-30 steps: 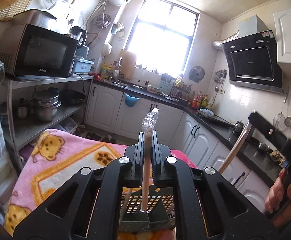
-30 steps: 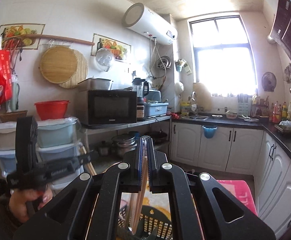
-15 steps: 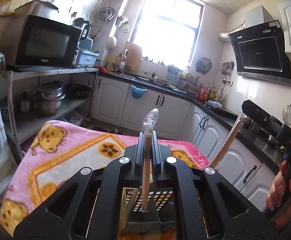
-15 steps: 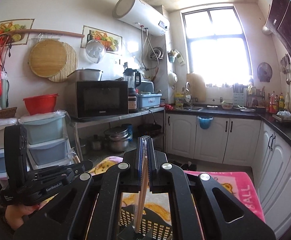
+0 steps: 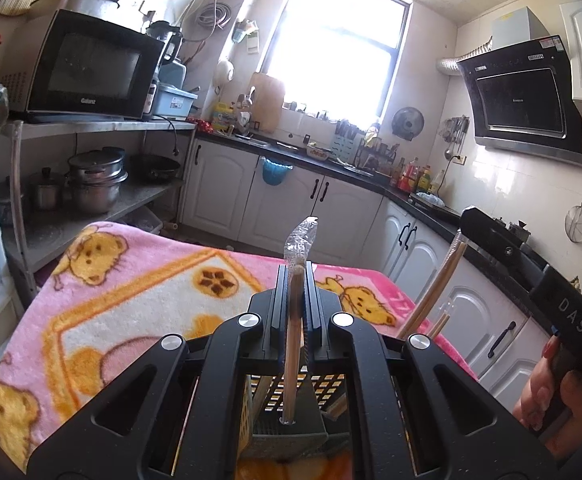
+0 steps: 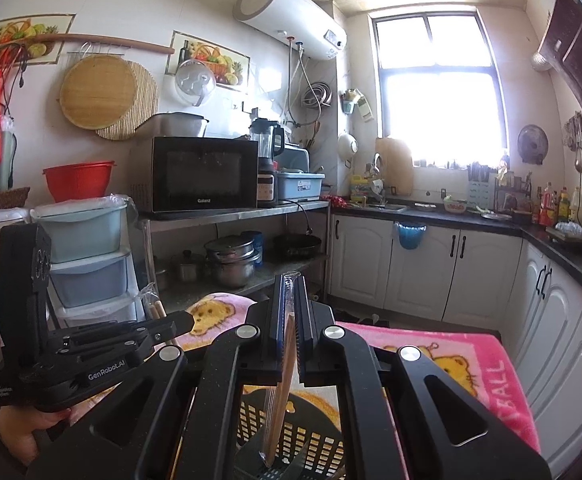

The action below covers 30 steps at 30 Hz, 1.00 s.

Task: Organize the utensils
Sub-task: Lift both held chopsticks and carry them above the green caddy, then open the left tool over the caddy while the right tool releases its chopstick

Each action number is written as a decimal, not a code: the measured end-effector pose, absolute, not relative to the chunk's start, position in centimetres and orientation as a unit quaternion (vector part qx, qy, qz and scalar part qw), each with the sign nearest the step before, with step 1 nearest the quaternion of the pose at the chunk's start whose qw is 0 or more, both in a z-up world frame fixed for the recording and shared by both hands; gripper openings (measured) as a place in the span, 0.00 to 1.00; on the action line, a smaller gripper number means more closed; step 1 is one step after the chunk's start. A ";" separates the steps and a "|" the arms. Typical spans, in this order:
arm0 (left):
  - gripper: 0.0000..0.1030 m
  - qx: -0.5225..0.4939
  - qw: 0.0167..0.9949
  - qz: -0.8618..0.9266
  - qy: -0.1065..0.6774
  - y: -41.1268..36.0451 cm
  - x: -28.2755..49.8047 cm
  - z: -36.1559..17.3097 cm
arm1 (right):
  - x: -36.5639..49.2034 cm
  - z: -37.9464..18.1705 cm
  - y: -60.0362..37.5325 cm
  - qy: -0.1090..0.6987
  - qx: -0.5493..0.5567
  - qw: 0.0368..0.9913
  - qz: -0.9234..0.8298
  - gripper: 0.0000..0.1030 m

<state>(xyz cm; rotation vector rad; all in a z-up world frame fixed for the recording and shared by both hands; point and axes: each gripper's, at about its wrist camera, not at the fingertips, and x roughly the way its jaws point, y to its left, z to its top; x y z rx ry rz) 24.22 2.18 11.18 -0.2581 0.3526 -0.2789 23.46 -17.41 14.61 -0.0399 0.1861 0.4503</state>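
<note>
Sunlit kitchen all round, white cabinets and a microwave on the shelf, and down below a table under a pink bear-print blanket point(image 5: 103, 300). On it stands the dark slotted utensil basket point(image 6: 311, 436), and that's clearly the target.

Left tool point(image 5: 294, 280) is clamped on a pair of wrapped chopsticks point(image 5: 293, 344), held upright, clear wrapper poking out above the jaws and the lower end sitting down in the basket's grey inner compartment point(image 5: 287, 432). Holding them vertical makes sense: they drop straight into a narrow slot that way.

Right tool point(image 6: 289, 292) is likewise closed on a second wrapped pair point(image 6: 279, 400), also near vertical, its tip low over the basket's mesh; whether it touches the bottom I can't tell.

Both pairs look about ready for release, I'd say. The risk is a tilt once let go, the sticks leaning against the wall rather than standing.
</note>
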 end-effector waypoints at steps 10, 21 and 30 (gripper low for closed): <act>0.03 -0.131 0.961 -0.142 0.199 2.0 24.5 9.4 | 24.2 12.4 -17.5 0.119 -0.005 0.970 0.211 0.05; 0.04 -0.136 0.956 -0.143 0.219 2.1 24.3 8.4 | 23.4 10.8 -19.4 0.152 0.021 0.970 0.191 0.32; 0.40 -0.147 0.954 -0.151 0.214 2.7 23.1 8.7 | 22.4 9.5 -21.1 0.178 0.033 0.967 0.181 0.44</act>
